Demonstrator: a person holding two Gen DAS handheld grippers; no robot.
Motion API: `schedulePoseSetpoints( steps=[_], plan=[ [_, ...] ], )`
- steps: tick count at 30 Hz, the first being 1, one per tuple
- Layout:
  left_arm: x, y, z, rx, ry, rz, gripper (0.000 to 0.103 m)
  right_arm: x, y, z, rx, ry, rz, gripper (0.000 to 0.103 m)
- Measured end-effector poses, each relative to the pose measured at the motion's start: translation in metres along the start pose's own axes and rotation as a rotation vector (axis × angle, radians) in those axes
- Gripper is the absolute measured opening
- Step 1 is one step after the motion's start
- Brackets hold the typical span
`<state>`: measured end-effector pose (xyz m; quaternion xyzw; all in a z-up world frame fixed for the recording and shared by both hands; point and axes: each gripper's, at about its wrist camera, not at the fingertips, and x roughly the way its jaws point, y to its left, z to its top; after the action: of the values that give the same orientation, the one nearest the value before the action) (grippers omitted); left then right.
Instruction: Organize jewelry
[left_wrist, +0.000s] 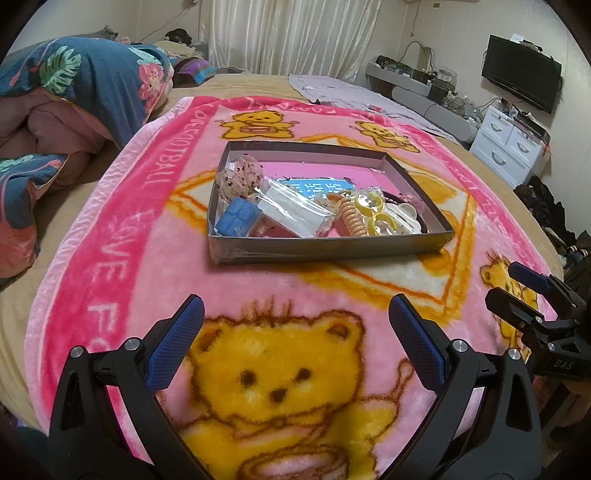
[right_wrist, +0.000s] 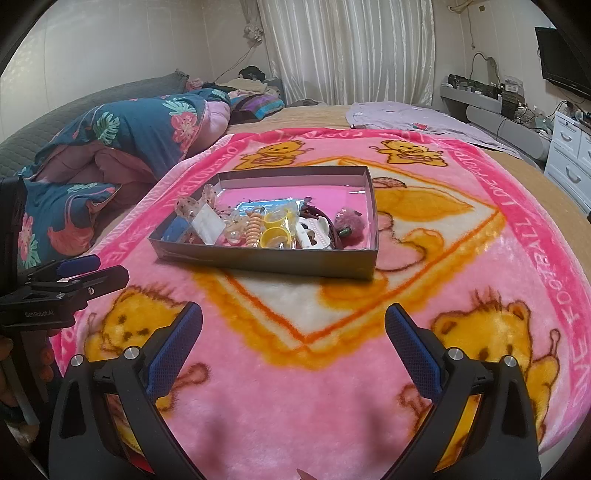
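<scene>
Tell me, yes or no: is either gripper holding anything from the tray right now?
No: the left gripper and right gripper both hover with jaws spread wide over the pink blanket, short of the tray.

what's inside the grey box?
The grey box holds a blue block, clear plastic bags, an orange spiral hair tie, yellow rings, a white clip and a speckled scrunchie. Things beneath the bags are hidden.

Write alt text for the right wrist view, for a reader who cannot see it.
A shallow grey box holding hair ties, yellow rings and other small accessories sits on a pink teddy-bear blanket spread over a bed. The right gripper hovers open and empty in front of it. The left gripper shows at the left edge.
</scene>
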<state>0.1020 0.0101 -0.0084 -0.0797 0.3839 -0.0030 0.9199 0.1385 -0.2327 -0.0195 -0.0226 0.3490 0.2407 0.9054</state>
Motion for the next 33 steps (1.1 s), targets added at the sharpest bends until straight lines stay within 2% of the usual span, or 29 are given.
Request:
schedulePoseSetpoints(
  steps=[33],
  plan=[
    [0.0005,-0.0007,-0.0035,0.006,0.005,0.0,0.094,-0.001,0.0018,-0.0008,-0.003,0.003,-0.005,0.099]
  ],
)
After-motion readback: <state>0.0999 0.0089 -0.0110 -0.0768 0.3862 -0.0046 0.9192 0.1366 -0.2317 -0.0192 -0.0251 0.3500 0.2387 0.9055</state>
